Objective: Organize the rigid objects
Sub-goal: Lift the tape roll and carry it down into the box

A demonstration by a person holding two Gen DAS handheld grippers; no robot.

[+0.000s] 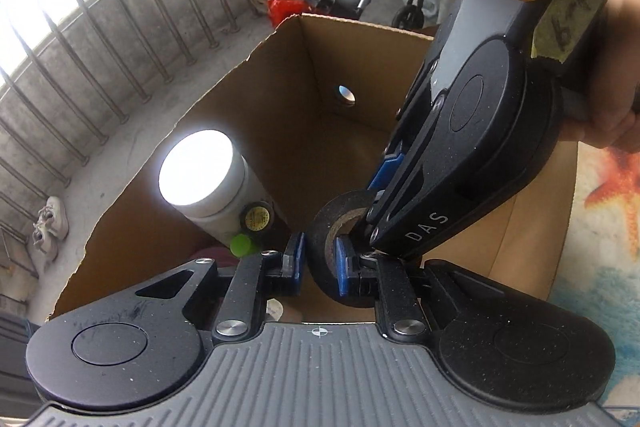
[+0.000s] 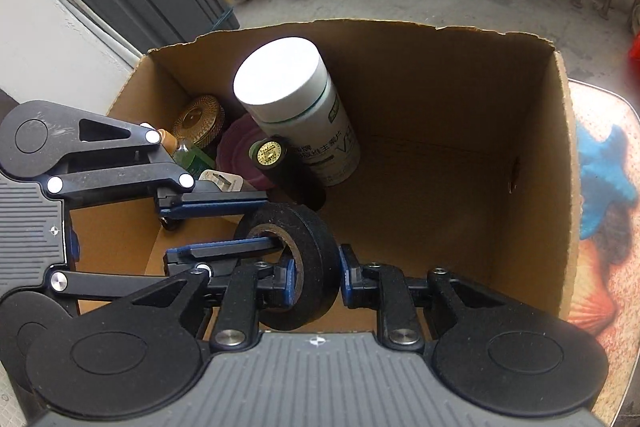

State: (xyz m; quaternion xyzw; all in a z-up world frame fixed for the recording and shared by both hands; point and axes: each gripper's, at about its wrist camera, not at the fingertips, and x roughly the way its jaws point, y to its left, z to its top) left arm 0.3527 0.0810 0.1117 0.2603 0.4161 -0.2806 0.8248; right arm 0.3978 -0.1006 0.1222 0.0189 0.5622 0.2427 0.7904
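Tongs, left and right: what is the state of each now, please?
Left tongs: shut on the black tape roll.
Right tongs: shut on the same black tape roll.

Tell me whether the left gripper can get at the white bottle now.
Probably not yet: the left gripper is shut on the black tape roll. The white bottle itself stands uncovered in the box.

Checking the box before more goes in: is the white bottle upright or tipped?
Upright-ish: the white bottle stands lid up, leaning slightly, in the cardboard box.
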